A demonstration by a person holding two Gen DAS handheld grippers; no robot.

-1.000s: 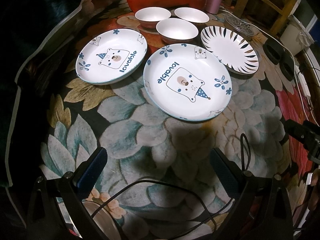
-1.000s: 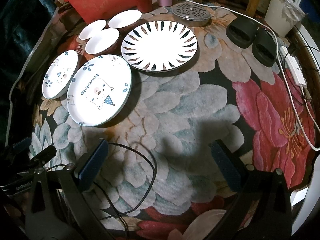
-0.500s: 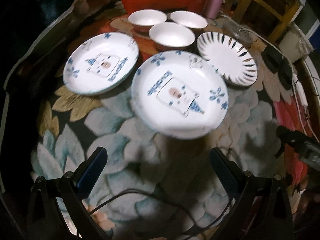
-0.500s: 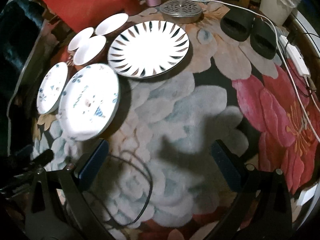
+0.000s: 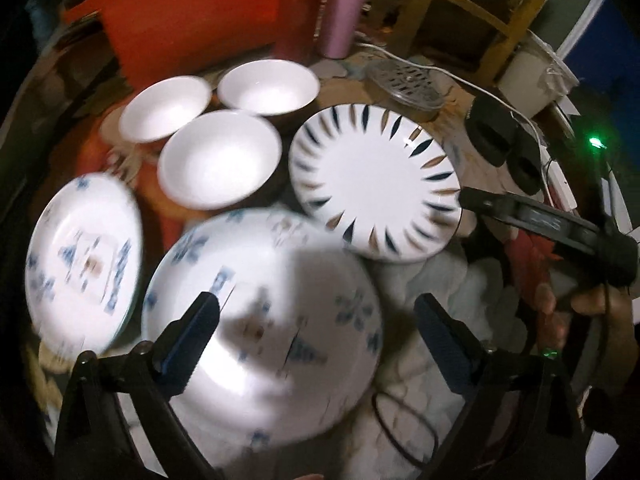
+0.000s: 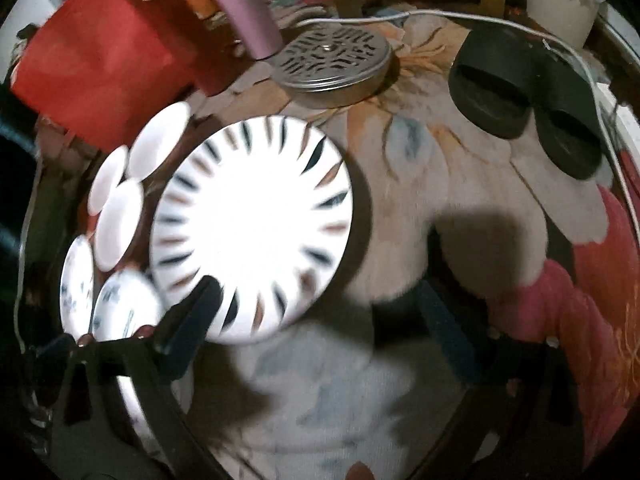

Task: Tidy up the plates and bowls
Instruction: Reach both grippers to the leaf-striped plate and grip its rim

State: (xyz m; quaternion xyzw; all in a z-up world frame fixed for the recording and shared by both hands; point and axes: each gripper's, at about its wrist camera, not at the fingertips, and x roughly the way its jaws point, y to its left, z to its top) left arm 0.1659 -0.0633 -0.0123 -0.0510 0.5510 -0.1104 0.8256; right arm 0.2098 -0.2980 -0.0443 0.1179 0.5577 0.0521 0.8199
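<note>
Floral carpet: the large flower-patterned floor covering fills both views and carries all the crockery – the dishes lie flat on it, spread singly, not yet stacked.
Bear plate, nearer: a wide white ceramic plate with blue flowers and a cartoon bear, lower centre of the left wrist view, blurred; the left finger of the left hand-held gripper overlaps it, the right finger hangs past its right rim.
Bear plate, farther: a matching white-and-blue plate at the left edge of that view, just beside the first.
Striped plate: a white round plate with dark and tan radial dashes, centre-left in the right wrist view, beside the nearer bear plate.
Three white bowls: plain white ceramic bowls clustered at upper centre of the left wrist view, close together, behind the plates.
Left hand-held gripper: jaws wide and empty, having just closed a little; it points steeply down at the nearer bear plate – probably lining up on its rim.
Right hand-held gripper: jaws wide, nothing between the pads, also just narrowed slightly; its left finger overlaps the striped plate's lower rim, likely its target.
Clutter: black slippers, a perforated metal lid and a pink tumbler sit along the top.
</note>
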